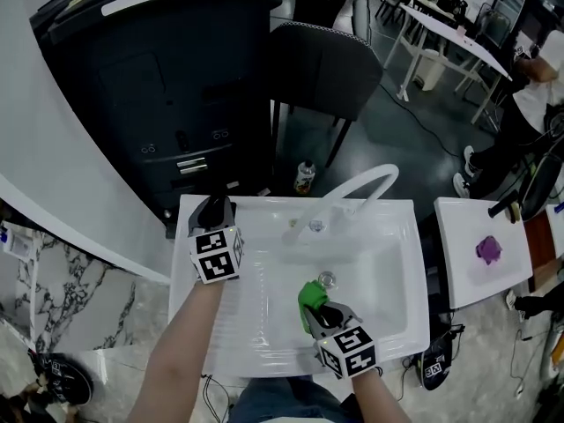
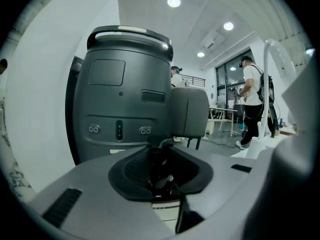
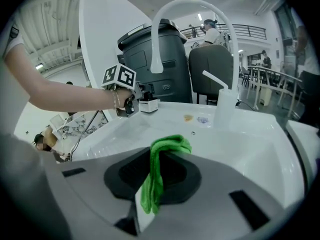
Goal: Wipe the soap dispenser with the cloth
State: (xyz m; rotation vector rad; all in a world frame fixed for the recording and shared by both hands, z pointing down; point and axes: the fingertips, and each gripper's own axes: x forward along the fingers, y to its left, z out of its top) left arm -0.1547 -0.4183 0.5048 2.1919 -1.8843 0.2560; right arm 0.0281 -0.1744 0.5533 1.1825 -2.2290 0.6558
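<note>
The soap dispenser, a small white bottle with a black pump, stands at the back left corner of the white sink. My left gripper is shut on it. In the left gripper view the black pump and the white label sit between the jaws. The right gripper view shows the dispenser beside the left gripper. My right gripper hangs over the basin, shut on a green cloth. The cloth drapes down between that gripper's jaws.
A curved white faucet rises at the sink's back, above the drain. Behind the sink are a large dark bin, a black chair and a bottle on the floor. A white side table with a purple object stands right.
</note>
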